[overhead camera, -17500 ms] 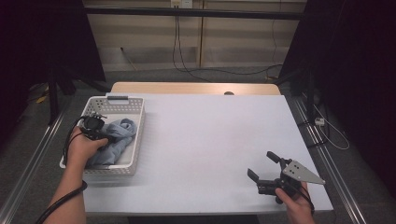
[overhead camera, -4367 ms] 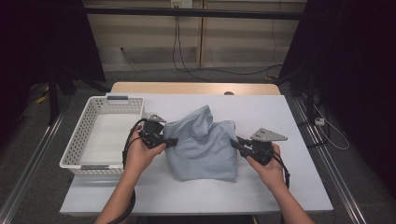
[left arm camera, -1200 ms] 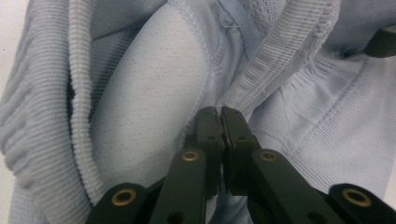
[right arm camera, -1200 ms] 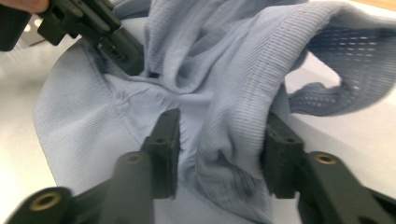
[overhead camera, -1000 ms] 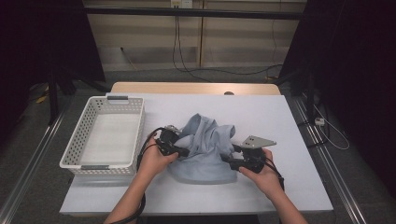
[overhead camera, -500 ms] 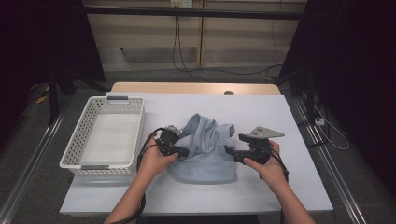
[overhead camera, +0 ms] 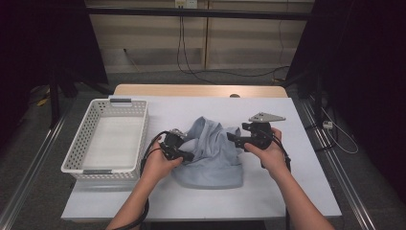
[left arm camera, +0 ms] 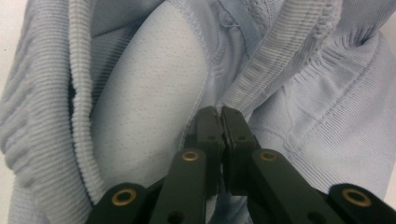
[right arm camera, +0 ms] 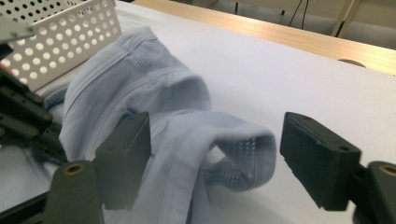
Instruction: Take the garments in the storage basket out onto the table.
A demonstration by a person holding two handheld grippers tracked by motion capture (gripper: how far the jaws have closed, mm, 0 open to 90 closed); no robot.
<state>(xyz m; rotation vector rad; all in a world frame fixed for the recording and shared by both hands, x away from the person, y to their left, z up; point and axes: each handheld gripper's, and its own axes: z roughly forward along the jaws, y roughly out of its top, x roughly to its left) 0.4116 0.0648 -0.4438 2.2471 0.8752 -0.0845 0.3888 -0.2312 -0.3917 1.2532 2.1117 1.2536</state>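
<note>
Pale-blue garment [overhead camera: 213, 153] pinched in the closed left gripper [left arm camera: 219, 122], its fold between the right gripper's [right arm camera: 212, 161] parted jaws.

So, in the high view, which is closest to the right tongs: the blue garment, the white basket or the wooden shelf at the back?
1. Blue garment, just left of the right tongs.
2. Wooden shelf, behind the table.
3. White basket, far left.

Pale blue ribbed garment [overhead camera: 210, 153] lies bunched mid-table, apparently a sweatshirt.

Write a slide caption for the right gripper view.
Right gripper, fingers open, faces a raised fold of the light blue garment on the white table.
</note>
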